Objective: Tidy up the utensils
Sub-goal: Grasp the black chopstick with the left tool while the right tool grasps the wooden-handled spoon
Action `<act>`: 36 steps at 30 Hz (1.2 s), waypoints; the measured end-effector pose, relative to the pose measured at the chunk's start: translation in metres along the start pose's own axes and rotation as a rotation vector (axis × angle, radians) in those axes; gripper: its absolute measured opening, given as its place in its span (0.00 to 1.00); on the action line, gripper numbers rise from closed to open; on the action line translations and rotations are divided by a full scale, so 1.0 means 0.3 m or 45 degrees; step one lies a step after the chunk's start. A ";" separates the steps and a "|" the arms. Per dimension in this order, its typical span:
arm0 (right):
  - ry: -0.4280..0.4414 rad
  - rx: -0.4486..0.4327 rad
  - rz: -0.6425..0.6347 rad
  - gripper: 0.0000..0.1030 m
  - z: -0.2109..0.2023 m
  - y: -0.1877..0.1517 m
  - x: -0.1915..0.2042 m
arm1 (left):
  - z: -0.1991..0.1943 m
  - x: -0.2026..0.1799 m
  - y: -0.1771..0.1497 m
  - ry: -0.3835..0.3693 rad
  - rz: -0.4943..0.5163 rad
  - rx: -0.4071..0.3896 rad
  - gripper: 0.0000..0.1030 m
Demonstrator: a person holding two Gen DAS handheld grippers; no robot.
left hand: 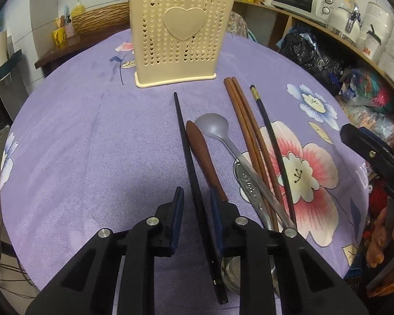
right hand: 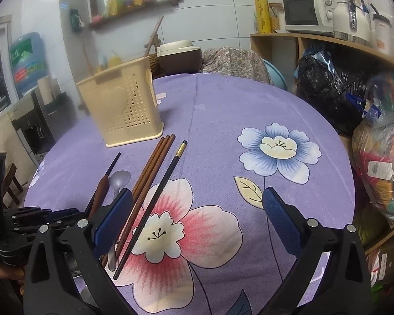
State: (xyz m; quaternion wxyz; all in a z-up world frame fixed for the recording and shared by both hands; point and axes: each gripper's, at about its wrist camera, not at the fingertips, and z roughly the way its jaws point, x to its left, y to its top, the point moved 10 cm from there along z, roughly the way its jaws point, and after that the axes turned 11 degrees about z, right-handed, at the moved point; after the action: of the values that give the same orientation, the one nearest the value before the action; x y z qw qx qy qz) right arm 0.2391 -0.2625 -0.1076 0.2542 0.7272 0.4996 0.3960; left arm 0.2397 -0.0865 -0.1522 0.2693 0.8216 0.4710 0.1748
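Note:
A cream perforated utensil holder (left hand: 180,36) stands at the far side of the table; it also shows in the right wrist view (right hand: 123,105). Utensils lie in front of it: a black chopstick (left hand: 187,152), a brown-handled spoon (left hand: 205,157), a grey spoon (left hand: 215,127), brown chopsticks (left hand: 247,131) and a gold-banded black chopstick (left hand: 273,147). My left gripper (left hand: 197,202) is open with its fingers either side of the black chopstick. My right gripper (right hand: 197,210) is wide open and empty above the pink flower, right of the brown chopsticks (right hand: 155,162) and the gold-banded chopstick (right hand: 157,191).
A purple floral cloth (left hand: 78,144) covers the round table. A shelf with a microwave (right hand: 307,9) and bags (right hand: 325,92) runs along the right. A water dispenser (right hand: 26,60) stands at the left. The right gripper shows at the left wrist view's right edge (left hand: 367,152).

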 end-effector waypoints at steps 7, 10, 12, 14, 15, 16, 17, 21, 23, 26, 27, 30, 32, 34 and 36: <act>-0.006 0.029 -0.036 0.94 0.004 -0.010 0.031 | -0.005 0.063 -0.020 0.049 -0.029 0.011 0.08; 0.034 0.069 -0.055 0.94 0.014 -0.022 0.072 | -0.025 0.129 -0.049 0.077 -0.066 0.007 0.08; 0.063 0.097 -0.080 0.94 0.023 -0.033 0.107 | -0.045 0.196 -0.078 0.106 -0.117 0.007 0.08; 0.115 0.145 -0.097 0.94 0.037 -0.049 0.158 | -0.064 0.266 -0.107 0.134 -0.174 0.003 0.08; 0.146 0.173 -0.099 0.94 0.045 -0.059 0.185 | -0.071 0.287 -0.116 0.141 -0.195 0.002 0.08; 0.172 0.203 -0.108 0.94 0.055 -0.070 0.214 | -0.079 0.312 -0.127 0.143 -0.219 0.000 0.08; 0.190 0.227 -0.123 0.94 0.063 -0.082 0.241 | -0.086 0.322 -0.133 0.143 -0.229 0.000 0.08; 0.240 0.310 -0.199 0.92 0.094 -0.131 0.347 | -0.096 0.329 -0.142 0.146 -0.225 0.001 0.08; 0.244 0.351 -0.249 0.85 0.111 -0.160 0.390 | -0.092 0.327 -0.134 0.137 -0.222 0.001 0.10; 0.233 0.417 -0.298 0.69 0.149 -0.200 0.430 | -0.094 0.339 -0.125 0.116 -0.232 -0.004 0.24; 0.234 0.450 -0.302 0.64 0.166 -0.213 0.442 | -0.099 0.350 -0.122 0.115 -0.240 -0.012 0.32; 0.210 0.512 -0.321 0.54 0.211 -0.240 0.469 | -0.121 0.378 -0.102 0.130 -0.244 -0.047 0.40; 0.196 0.551 -0.360 0.49 0.244 -0.258 0.500 | -0.129 0.391 -0.089 0.147 -0.229 -0.059 0.42; 0.173 0.582 -0.380 0.43 0.274 -0.268 0.507 | -0.129 0.406 -0.080 0.165 -0.214 -0.059 0.42; 0.128 0.569 -0.407 0.41 0.302 -0.261 0.513 | -0.127 0.415 -0.077 0.162 -0.209 -0.057 0.42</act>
State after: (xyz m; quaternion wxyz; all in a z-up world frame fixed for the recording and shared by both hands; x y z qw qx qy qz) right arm 0.3019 -0.0882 -0.1683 0.1216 0.6569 0.6949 0.2663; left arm 0.2651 0.0418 -0.1318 0.2705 0.7612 0.5490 0.2146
